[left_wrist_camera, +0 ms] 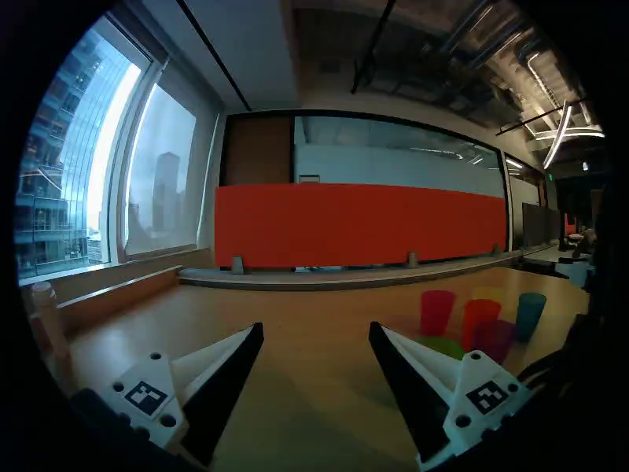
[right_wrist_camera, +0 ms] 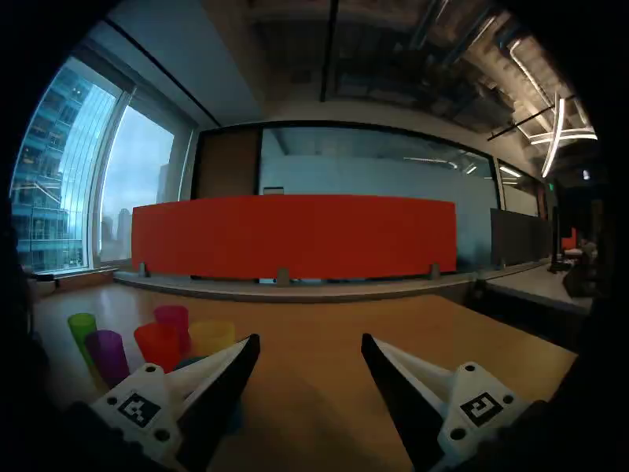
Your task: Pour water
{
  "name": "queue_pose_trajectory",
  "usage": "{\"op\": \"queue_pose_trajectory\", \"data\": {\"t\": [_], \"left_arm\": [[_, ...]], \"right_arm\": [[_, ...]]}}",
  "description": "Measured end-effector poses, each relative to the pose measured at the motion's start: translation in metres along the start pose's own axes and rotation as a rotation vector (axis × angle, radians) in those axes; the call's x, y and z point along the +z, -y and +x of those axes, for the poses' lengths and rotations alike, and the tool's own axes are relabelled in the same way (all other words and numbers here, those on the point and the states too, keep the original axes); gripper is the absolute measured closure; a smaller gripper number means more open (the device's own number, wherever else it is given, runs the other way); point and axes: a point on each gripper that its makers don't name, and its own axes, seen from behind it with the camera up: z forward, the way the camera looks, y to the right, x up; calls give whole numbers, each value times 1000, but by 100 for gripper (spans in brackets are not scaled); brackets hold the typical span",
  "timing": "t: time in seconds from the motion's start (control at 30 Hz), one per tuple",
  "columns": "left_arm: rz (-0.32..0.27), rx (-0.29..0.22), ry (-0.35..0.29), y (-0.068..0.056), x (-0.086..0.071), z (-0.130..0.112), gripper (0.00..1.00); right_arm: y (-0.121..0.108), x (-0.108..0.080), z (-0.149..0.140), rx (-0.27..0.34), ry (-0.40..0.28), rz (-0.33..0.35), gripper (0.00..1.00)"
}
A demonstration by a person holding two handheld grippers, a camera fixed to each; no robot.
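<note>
Left gripper view
- Table (left_wrist_camera: 314,307): runs from the foreground back to the desk partition
- Desk partition (left_wrist_camera: 358,224): upright along the table's far edge
- Windows (left_wrist_camera: 118,181): left of the partition, above a sill (left_wrist_camera: 118,267) along the table's left side
- Bottle (left_wrist_camera: 45,315): upright at the far left, below the sill
- 6 cups (left_wrist_camera: 480,318): on the table, close together, right of the left gripper (left_wrist_camera: 316,326) and beyond its right finger

Right gripper view
- Cups: on the table at the left, 1 partly hidden behind the left finger of the right gripper (right_wrist_camera: 310,338)
- Partition: behind the cups, across the far edge
- Second desk (right_wrist_camera: 535,287): right of the table, apart from it
</note>
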Motion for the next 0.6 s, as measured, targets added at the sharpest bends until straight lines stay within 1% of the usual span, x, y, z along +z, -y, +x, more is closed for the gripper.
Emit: {"op": "queue_pose_trajectory", "data": {"t": [0.6], "left_arm": [[0, 0, 0, 1, -1, 0, 0]], "right_arm": [[1, 0, -1, 0, 2, 0, 0]]}}
